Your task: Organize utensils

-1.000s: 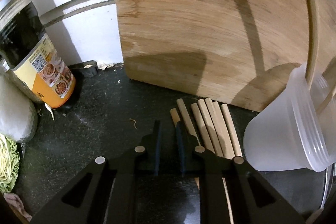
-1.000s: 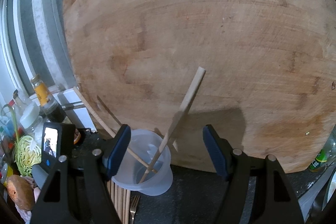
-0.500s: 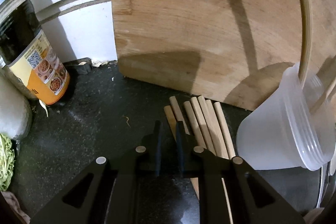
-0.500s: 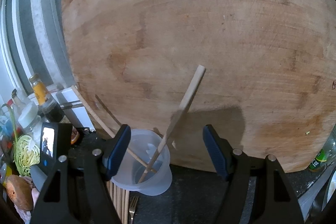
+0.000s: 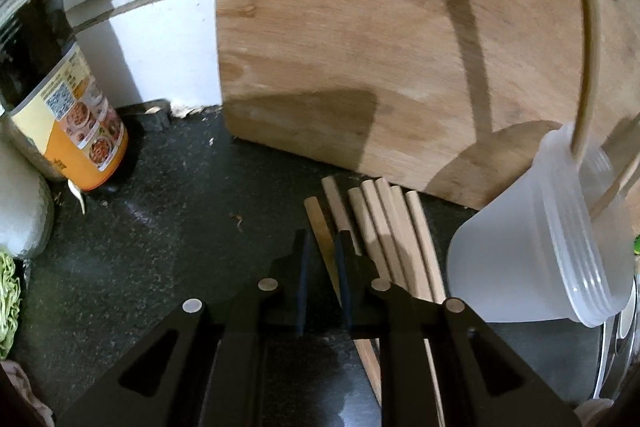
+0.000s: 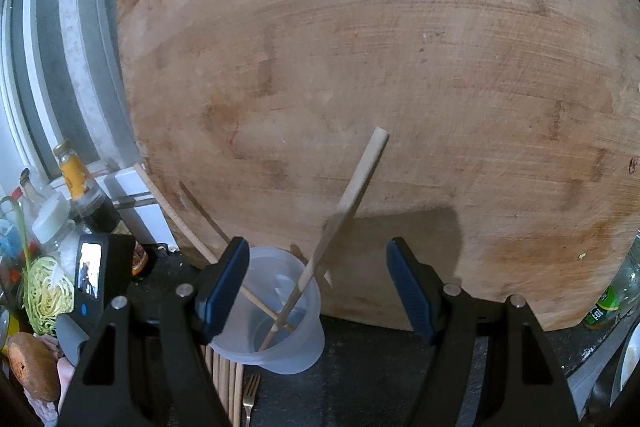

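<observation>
Left gripper [image 5: 322, 267] is low over the dark bench [image 5: 168, 227], and its jaws are opening just a touch, a narrow slot with one darker chopstick [image 5: 322, 243] running up between them. I can't tell whether the pads are actually pressing on it. Just to the right of that stick lies a row of pale chopsticks [image 5: 384, 223], side by side, their blunt ends pointing toward the foot of the big wooden cutting board [image 5: 400, 47] that fills the upper centre of the left wrist view. At the right edge sits the translucent plastic cup [image 5: 528, 247], with two sticks rising out of it toward the top of the frame.

Over on the right wrist view, the right gripper [image 6: 316, 291] stands wide open, gripping nothing. The cup shows at lower centre, tucked against the left finger [image 6: 222, 287], and in it two chopsticks cross: one leaning chopstick [image 6: 348, 203] slants to the upper right against the board, the other slants off to the upper left. A fork [image 6: 250, 393] peeks out at the bottom edge beside the flat sticks. Far left: a sauce bottle [image 6: 76, 183], other jars, shredded cabbage [image 6: 44, 291].
</observation>
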Demonstrator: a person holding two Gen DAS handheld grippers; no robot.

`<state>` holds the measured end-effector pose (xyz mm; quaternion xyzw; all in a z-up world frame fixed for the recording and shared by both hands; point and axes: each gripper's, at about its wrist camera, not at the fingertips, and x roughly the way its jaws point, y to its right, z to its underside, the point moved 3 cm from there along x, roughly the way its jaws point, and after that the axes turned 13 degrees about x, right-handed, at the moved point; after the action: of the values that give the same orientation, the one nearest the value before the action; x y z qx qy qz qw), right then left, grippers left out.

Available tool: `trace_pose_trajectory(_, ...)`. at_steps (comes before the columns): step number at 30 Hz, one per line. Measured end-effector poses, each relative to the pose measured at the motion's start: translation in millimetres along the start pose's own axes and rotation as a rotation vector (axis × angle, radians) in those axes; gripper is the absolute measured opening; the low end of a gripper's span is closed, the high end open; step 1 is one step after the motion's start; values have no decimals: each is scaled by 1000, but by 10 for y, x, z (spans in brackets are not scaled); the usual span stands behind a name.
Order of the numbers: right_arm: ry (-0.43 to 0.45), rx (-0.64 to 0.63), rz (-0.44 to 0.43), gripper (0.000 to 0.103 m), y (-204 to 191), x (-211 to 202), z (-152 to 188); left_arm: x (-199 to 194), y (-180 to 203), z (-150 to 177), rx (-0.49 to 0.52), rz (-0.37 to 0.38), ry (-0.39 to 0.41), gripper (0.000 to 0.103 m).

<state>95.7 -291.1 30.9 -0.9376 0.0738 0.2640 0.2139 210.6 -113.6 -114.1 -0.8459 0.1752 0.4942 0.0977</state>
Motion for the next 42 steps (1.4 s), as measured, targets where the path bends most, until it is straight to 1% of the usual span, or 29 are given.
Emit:
trace_pose_trajectory(2,-4,-1,7,69,3,7,3,20,-65,1,-11,-13,-12,13)
trace_pose_trajectory(4,-6,3,2,69,17,0,-3,19,-49,-31,-17,-36,-11,13)
trace_pose_trajectory(9,2,6,1,69,25,-7,-13,-1,-87,-42,-35,-15,-10,12)
trace_pose_trajectory(11,-5,8,5,69,27,8,-10,-20,-81,-43,-34,-19,-6,12)
trace_pose_trajectory(13,-7,10,3,69,29,7,-10,25,-131,-26,-24,-29,0,11)
trace_pose_trajectory(16,-1,9,4,69,27,-7,-12,49,-105,-26,-1,-72,9,7)
trace_pose_trajectory(18,2,10,1,68,28,-17,-14,46,-100,-29,4,-82,8,6)
trace_pose_trajectory(23,-6,10,-5,60,9,-2,-4,9,-45,-31,6,-87,0,6)
trace_pose_trajectory(28,1,17,-22,52,-7,-25,-3,-22,-4,-36,41,-135,-12,7)
trace_pose_trajectory(29,7,28,-30,51,1,-39,-9,-31,3,-32,48,-153,-16,7)
trace_pose_trajectory(31,15,44,-49,47,11,-59,-22,-40,25,-24,61,-169,-18,7)
trace_pose_trajectory(32,19,52,-60,46,17,-71,-29,-47,28,-21,61,-171,-19,7)
trace_pose_trajectory(34,25,69,-85,40,35,-99,-42,-57,35,-12,55,-167,-21,7)
trace_pose_trajectory(36,31,82,-112,35,44,-128,-51,-80,22,-6,49,-143,-19,6)
trace_pose_trajectory(37,40,91,-143,32,43,-162,-55,-111,0,-3,43,-129,-12,6)
trace_pose_trajectory(38,72,124,-205,30,54,-248,-66,-182,-16,-12,36,-115,7,6)
trace_pose_trajectory(39,105,149,-246,29,59,-323,-72,-313,-41,-29,29,-99,46,6)
trace_pose_trajectory(40,167,165,-293,29,59,-458,-69,-484,-77,-37,21,-89,98,6)
trace_pose_trajectory(42,251,118,-322,29,-10,-637,-34,-862,-150,-42,3,-66,223,6)
